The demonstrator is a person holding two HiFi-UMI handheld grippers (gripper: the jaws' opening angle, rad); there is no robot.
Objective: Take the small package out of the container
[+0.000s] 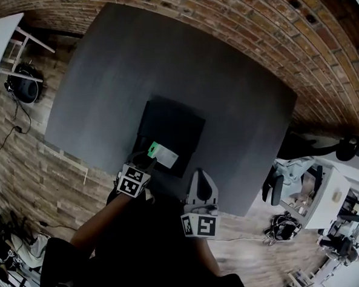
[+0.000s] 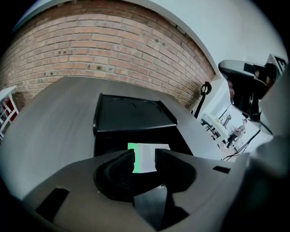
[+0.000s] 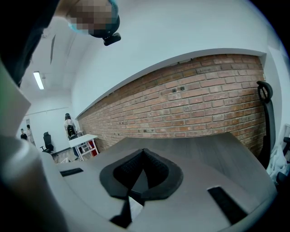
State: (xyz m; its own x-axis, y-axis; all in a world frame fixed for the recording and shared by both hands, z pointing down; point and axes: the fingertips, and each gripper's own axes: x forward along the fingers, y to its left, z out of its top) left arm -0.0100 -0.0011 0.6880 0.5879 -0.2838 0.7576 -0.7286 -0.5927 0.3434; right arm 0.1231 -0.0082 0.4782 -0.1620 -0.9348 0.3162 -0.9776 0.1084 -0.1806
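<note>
A small white package with a green end (image 1: 161, 153) lies at the near end of the black container (image 1: 172, 125) on the grey table (image 1: 225, 94). My left gripper (image 1: 145, 162) reaches to the package's green end. In the left gripper view the package (image 2: 146, 154) shows through the gap of the left gripper (image 2: 145, 159), whose jaws stand apart; the package is wider than the gap and lies partly hidden behind the pads (image 2: 123, 165). The container (image 2: 131, 115) stretches away behind it. My right gripper (image 1: 200, 187) hovers over the table's near edge, shut and empty (image 3: 142, 156).
A brick wall (image 1: 269, 25) borders the table's far side. White desks, chairs and cables (image 1: 316, 192) crowd the floor at the right. A white table and a dark round object (image 1: 24, 85) stand at the left. A person stands far off (image 3: 70, 129).
</note>
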